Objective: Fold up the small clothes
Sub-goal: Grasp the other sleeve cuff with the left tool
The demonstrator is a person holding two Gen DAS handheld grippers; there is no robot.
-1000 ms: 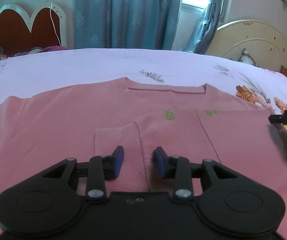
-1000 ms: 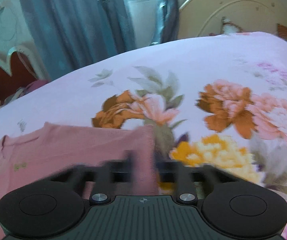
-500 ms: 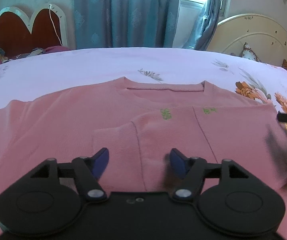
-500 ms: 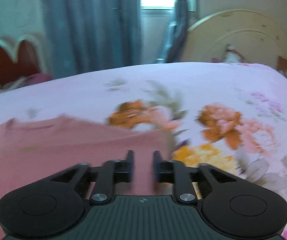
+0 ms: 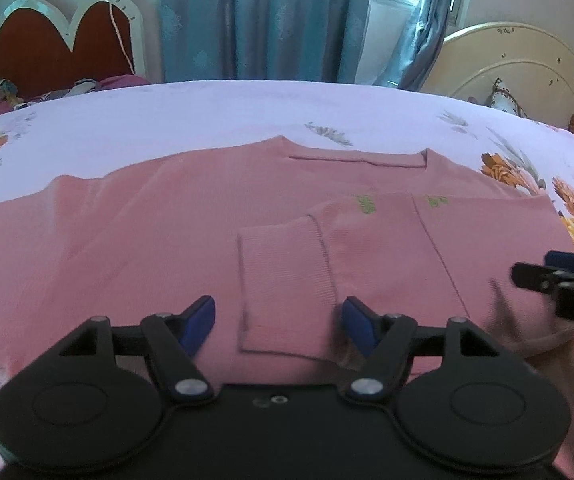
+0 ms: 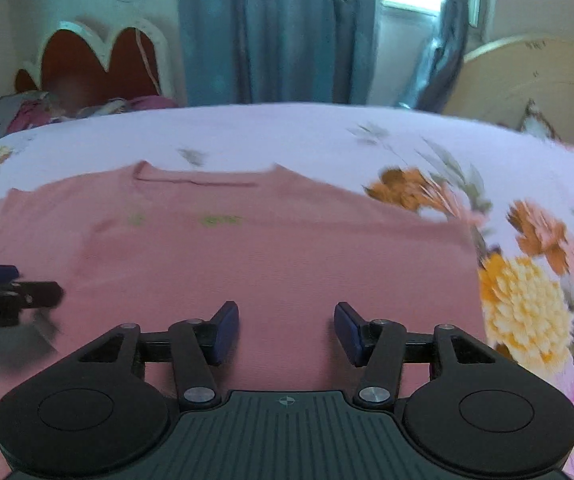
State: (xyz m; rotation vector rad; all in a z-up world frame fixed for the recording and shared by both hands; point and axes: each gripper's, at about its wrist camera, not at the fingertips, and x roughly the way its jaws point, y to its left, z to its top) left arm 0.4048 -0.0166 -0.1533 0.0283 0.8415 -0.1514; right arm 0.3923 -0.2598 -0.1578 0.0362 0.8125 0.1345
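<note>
Lying flat across the floral bedsheet [image 5: 247, 120], the pink sweater [image 5: 147, 232] had its neckline toward the far side and one sleeve folded inward over the chest, the ribbed cuff [image 5: 283, 288] pointing back toward the camera. The left gripper [image 5: 278, 322] hovered just above that cuff with its jaws standing apart; the cuff lay in the gap between the blue pads [image 5: 199, 318], and neither pad pressed on the fabric. In the right wrist view, the right gripper [image 6: 286, 332] hung over the plain pink body of the sweater [image 6: 287, 264], close to the garment's folded edge, beyond which the sheet's orange and yellow flowers showed. Its jaws were opening, with only flat cloth beneath the gap and nothing pinched between the pads [image 6: 225, 330]. Each tool's dark tip showed at the edge of the other's view, the two being side by side over the sweater. Blue curtains [image 5: 255, 20] hung behind the bed.
</note>
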